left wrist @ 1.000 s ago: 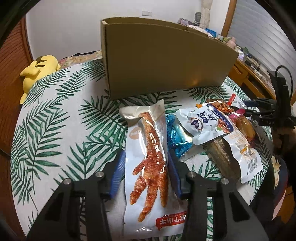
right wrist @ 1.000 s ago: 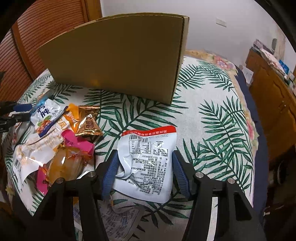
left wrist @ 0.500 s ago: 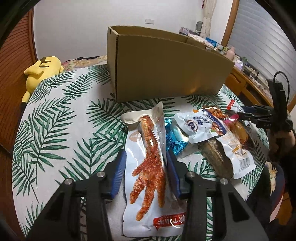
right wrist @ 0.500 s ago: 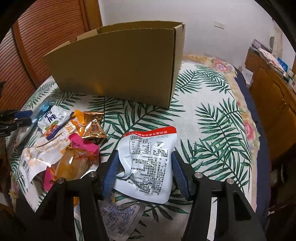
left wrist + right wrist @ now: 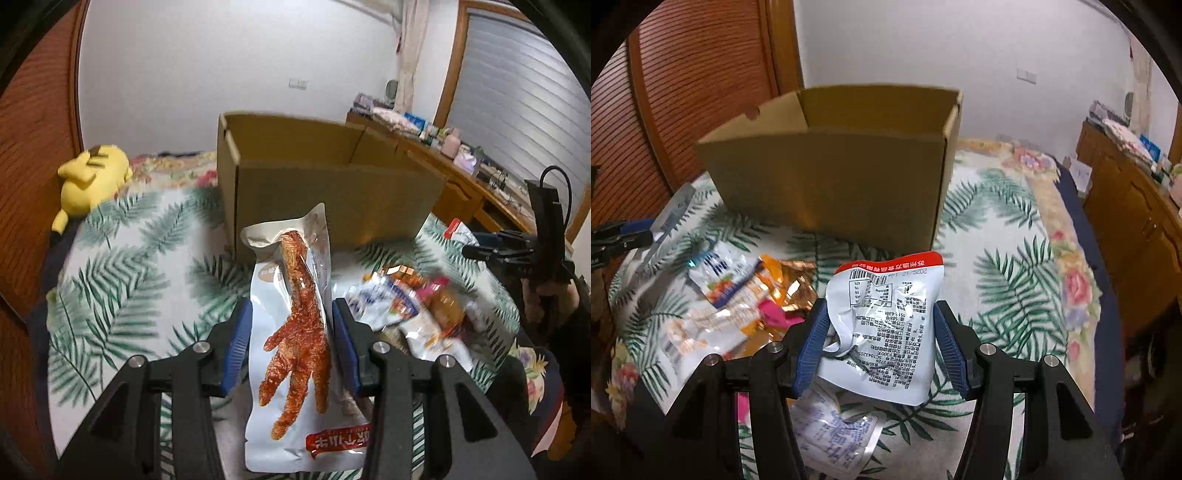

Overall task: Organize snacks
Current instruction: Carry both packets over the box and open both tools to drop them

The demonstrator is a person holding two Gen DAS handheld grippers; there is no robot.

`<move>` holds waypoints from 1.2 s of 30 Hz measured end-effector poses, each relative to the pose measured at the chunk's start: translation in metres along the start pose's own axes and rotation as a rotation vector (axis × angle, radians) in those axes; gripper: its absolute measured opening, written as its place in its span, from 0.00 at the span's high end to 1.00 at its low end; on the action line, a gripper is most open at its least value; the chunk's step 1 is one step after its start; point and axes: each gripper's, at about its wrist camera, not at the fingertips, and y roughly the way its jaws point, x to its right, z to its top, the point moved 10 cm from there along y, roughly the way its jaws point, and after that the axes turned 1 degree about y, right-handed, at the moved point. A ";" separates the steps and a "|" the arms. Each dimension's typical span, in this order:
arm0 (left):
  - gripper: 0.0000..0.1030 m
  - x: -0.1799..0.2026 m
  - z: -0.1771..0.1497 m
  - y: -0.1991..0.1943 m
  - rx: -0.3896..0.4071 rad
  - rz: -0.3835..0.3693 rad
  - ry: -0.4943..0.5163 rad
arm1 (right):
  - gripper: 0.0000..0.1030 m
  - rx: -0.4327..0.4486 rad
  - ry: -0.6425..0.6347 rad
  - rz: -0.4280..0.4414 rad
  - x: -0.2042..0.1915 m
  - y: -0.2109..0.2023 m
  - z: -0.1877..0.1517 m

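A long white pouch with a chicken foot (image 5: 295, 332) showing through its clear front stands lengthwise between the blue pads of the left gripper (image 5: 291, 343); both pads press its edges about midway along its length, so the jaws are clamped on it, its sealed top pointing away toward the box and its red-labelled bottom end reaching back toward the camera. It is clear of the cloth, held above it. In the right wrist view a white foil packet (image 5: 886, 325) with a red band and printed back panel sits crosswise between the pads of the right gripper (image 5: 881, 347); the pads bear on its two sides, the left side crumpled inward, so these jaws too are closed on their packet, which is held off the surface. Just below it another flat printed sachet (image 5: 834, 439) lies on the cloth. To the side, a loose pile of snacks (image 5: 738, 302) in white, orange, pink and copper wrappers rests on the palm-leaf tablecloth (image 5: 122, 280). Beyond both packets stands an open cardboard box (image 5: 842, 184), upright on the cloth. A yellow plush toy (image 5: 90, 177) lies at the cloth's far left edge.
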 end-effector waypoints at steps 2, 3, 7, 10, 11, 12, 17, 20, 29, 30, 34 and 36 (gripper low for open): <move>0.59 0.004 0.015 -0.008 0.031 -0.005 0.013 | 0.43 0.024 -0.010 0.002 -0.004 -0.008 0.010; 0.59 0.006 0.022 -0.011 0.047 -0.009 0.019 | 0.43 0.037 -0.015 0.005 -0.006 -0.012 0.016; 0.59 0.012 0.052 -0.021 0.099 -0.022 0.043 | 0.43 0.077 -0.034 0.013 -0.014 -0.023 0.037; 0.59 0.016 0.074 -0.023 0.129 -0.032 0.057 | 0.43 0.108 -0.058 0.015 -0.021 -0.029 0.057; 0.59 0.017 0.080 -0.024 0.136 -0.034 0.061 | 0.43 0.117 -0.063 0.016 -0.022 -0.030 0.062; 0.59 0.018 0.088 -0.024 0.147 -0.038 0.068 | 0.43 0.126 -0.068 0.016 -0.023 -0.031 0.068; 0.59 0.022 0.125 -0.018 0.181 -0.044 0.099 | 0.43 0.175 -0.083 0.022 -0.028 -0.036 0.102; 0.59 0.021 0.145 -0.008 0.188 -0.041 0.109 | 0.43 0.195 -0.088 0.031 -0.029 -0.034 0.122; 0.59 0.012 0.182 0.042 0.166 -0.019 0.140 | 0.43 0.206 -0.112 0.043 -0.033 -0.003 0.163; 0.59 0.011 0.185 0.047 0.165 -0.017 0.139 | 0.43 0.205 -0.112 0.043 -0.032 0.001 0.166; 0.59 0.008 0.196 0.069 0.152 -0.010 0.143 | 0.43 0.198 -0.108 0.048 -0.029 0.019 0.177; 0.59 0.006 0.198 0.081 0.142 -0.005 0.141 | 0.43 0.193 -0.105 0.050 -0.027 0.027 0.180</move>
